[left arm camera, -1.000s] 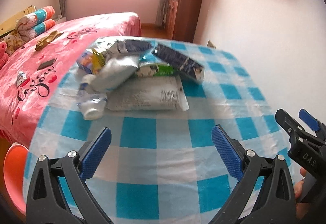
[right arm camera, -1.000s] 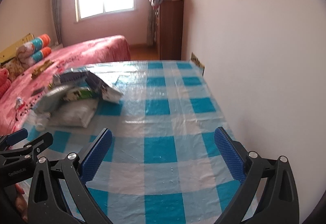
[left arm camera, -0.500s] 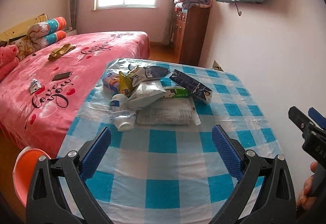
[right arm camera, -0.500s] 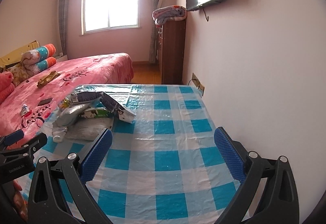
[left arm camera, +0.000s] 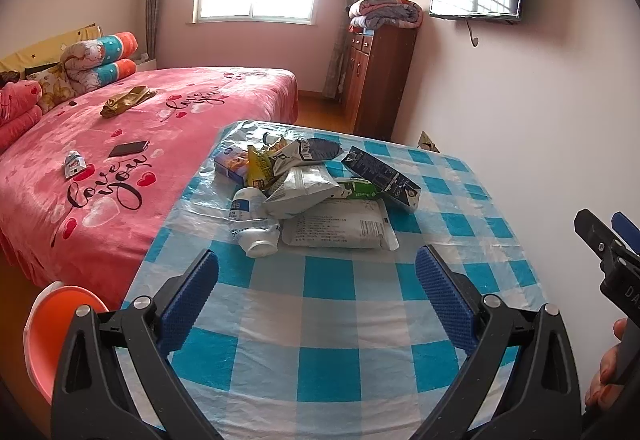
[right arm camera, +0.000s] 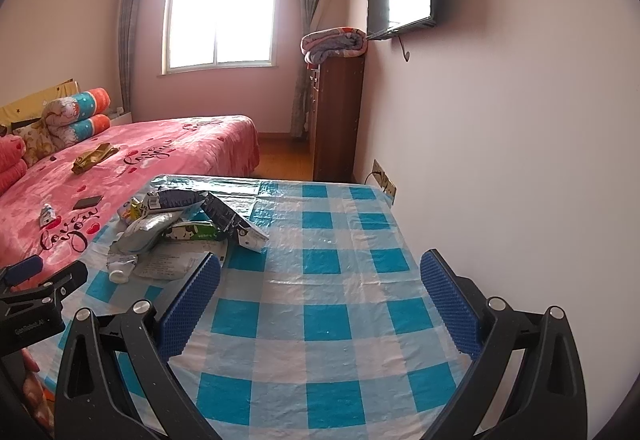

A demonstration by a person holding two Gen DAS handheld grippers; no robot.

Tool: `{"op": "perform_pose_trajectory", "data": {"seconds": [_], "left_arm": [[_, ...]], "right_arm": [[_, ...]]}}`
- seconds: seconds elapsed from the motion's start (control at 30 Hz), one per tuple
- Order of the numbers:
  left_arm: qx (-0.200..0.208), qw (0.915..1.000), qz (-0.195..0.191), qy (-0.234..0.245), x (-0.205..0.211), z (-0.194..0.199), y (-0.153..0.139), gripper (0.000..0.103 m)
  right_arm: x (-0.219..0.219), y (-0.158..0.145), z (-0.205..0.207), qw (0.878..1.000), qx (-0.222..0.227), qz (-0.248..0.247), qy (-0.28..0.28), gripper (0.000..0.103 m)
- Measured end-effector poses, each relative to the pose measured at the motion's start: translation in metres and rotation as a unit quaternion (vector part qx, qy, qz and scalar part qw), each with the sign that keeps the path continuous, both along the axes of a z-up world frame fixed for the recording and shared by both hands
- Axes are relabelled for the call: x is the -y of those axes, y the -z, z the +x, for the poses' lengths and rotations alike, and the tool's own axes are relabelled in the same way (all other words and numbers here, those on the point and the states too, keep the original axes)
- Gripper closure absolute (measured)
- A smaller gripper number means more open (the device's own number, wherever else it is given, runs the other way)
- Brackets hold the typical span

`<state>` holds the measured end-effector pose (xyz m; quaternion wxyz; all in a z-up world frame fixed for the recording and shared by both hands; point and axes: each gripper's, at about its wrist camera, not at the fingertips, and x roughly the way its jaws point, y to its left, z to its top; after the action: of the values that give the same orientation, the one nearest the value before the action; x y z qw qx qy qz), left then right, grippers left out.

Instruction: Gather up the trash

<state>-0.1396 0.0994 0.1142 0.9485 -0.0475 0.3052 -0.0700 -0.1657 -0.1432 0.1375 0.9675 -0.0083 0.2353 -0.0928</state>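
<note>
Both claws, left claw (left arm camera: 316, 294) and right claw (right arm camera: 320, 294), gape empty above crinkled trash (left arm camera: 316, 195).

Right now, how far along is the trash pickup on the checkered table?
Nothing looks done: the pile of wrappers, the plastic bottle and the dark carton all lie on the table. Nothing is in hand: the left gripper and right gripper are open and empty. All of it remains; an orange bin sits beside the table.
</note>
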Motion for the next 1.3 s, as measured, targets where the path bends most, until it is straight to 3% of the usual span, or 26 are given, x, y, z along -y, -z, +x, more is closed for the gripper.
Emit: {"op": "perform_pose_trajectory", "data": {"seconds": [0.6,1.3], "left_arm": [[0.005,1.0,0.0,-0.001,0.001,-0.004,0.0,0.004],[-0.004,0.9999,0.009,0.003,0.005,0.0,0.016,0.004]], "right_arm": [[0.002,-0.003,0.0,1.0,-0.002,-0.006,0.0,0.004],[0.01,0.027,0.01,1.0,-0.019,0.014,0.0,0.004]]}}
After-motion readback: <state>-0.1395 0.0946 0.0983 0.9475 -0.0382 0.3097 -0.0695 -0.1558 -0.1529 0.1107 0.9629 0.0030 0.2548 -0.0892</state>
